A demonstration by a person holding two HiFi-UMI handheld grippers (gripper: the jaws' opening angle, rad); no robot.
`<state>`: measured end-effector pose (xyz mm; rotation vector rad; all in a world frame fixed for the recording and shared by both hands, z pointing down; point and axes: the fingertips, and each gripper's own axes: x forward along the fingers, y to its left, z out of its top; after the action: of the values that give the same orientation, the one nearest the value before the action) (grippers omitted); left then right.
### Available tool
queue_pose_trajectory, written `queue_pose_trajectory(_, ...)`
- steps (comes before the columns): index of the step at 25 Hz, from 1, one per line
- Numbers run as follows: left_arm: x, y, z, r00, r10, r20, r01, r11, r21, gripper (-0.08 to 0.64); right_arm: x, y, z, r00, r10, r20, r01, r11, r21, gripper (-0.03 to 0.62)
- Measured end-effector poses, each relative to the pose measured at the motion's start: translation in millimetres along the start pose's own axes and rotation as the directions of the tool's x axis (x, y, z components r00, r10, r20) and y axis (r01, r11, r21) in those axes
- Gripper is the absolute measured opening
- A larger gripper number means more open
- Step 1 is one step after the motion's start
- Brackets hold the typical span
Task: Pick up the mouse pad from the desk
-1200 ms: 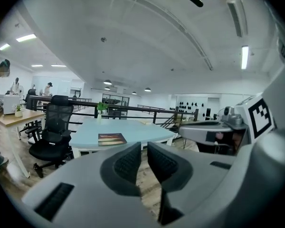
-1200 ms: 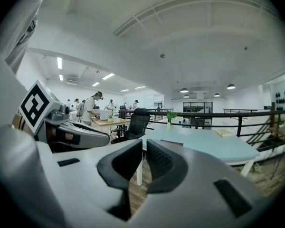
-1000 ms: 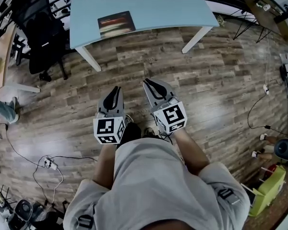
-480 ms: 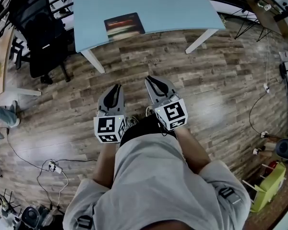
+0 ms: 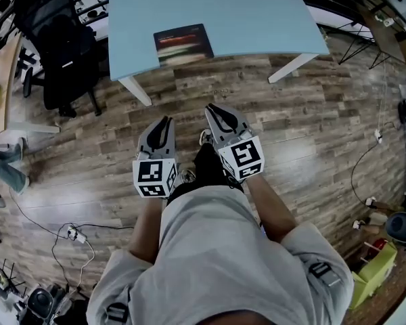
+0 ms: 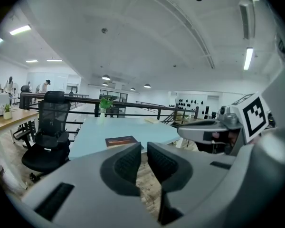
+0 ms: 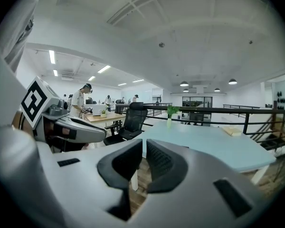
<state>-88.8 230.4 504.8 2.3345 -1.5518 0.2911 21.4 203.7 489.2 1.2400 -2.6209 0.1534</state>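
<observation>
The mouse pad (image 5: 183, 43) lies flat on the pale blue counter (image 5: 257, 19), near the counter's front edge and towards its left corner, with nothing on it and nothing touching it. It is dark, with blurred reddish and pale bands across its face. Both claws are held out over the wooden floor (image 5: 311, 114), well short of the counter and side by side, pointing towards it. The left claw (image 5: 165, 120) has its jaws drawn in to a narrow slit with nothing between them; in the left gripper view the left claw (image 6: 144, 148) shows the same thin gap, and the mouse pad (image 6: 121, 140) sits just beyond its tips on the counter top. The right claw (image 5: 213, 108) is likewise narrow and empty, as the right gripper view confirms for the right claw (image 7: 143, 146). A black chair (image 5: 57, 42) stands at the counter's left end. A small green plant (image 6: 104, 103) stands at the counter's far edge. Cables (image 5: 71, 232) trail over the floor to the person's left.
</observation>
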Motion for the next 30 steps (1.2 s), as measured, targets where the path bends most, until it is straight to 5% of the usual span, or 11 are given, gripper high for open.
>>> queue_pose_trajectory(15, 121.6, 35.0, 22.6, 0.992, 0.077, -0.095, -0.074, 0.997, 0.033, 0.054, 85.2, -101.4, 5.2, 0.997, 0.070, -0.031, -0.070, 0.998, -0.002, 0.029)
queue_pose_trajectory(30, 170.2, 50.6, -20.3, 0.945, 0.185, -0.271, -0.127, 0.968, 0.219, 0.054, 125.3, -143.9, -62.4, 0.978, 0.132, -0.163, -0.138, 0.990, -0.027, 0.034)
